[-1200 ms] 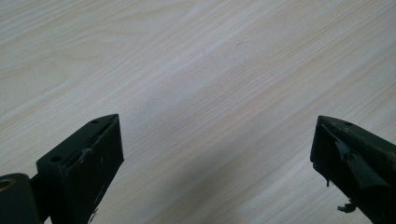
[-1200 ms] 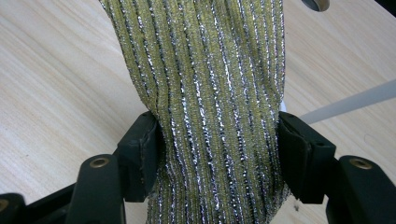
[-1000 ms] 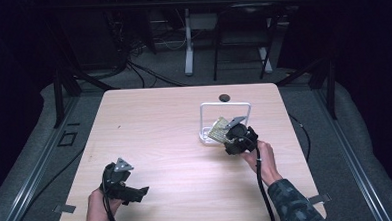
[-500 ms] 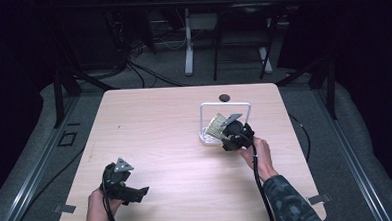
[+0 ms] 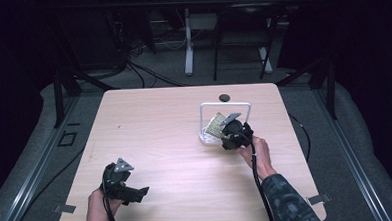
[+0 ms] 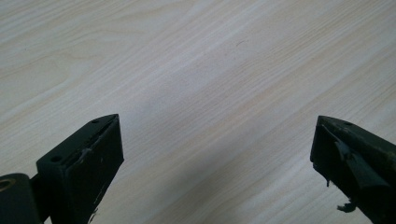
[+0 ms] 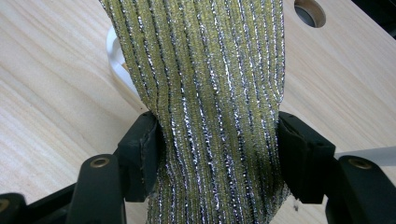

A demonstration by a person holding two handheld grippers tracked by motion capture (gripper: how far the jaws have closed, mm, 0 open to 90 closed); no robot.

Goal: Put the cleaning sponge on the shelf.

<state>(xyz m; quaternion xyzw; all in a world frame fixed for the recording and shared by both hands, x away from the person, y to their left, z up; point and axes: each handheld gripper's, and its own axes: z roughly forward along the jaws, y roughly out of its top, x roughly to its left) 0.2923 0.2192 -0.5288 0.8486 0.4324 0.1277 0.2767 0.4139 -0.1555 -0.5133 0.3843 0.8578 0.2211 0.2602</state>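
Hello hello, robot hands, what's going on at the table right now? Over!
Left gripper open, low over bare table. Right gripper shut on the sparkly yellow cloth at the white rack. Nothing in the way.

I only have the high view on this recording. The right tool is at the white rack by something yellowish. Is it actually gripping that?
Observer: Yes. In the right gripper view the right tool has its jaws pressed on both sides of a striped cloth.
Operator: What kind of stripes?
Observer: Yellow-green with silvery and dark threads running lengthwise.
Operator: And the left tool, holding anything?
Observer: No. The left tool has its jaws wide apart with bare table between them.
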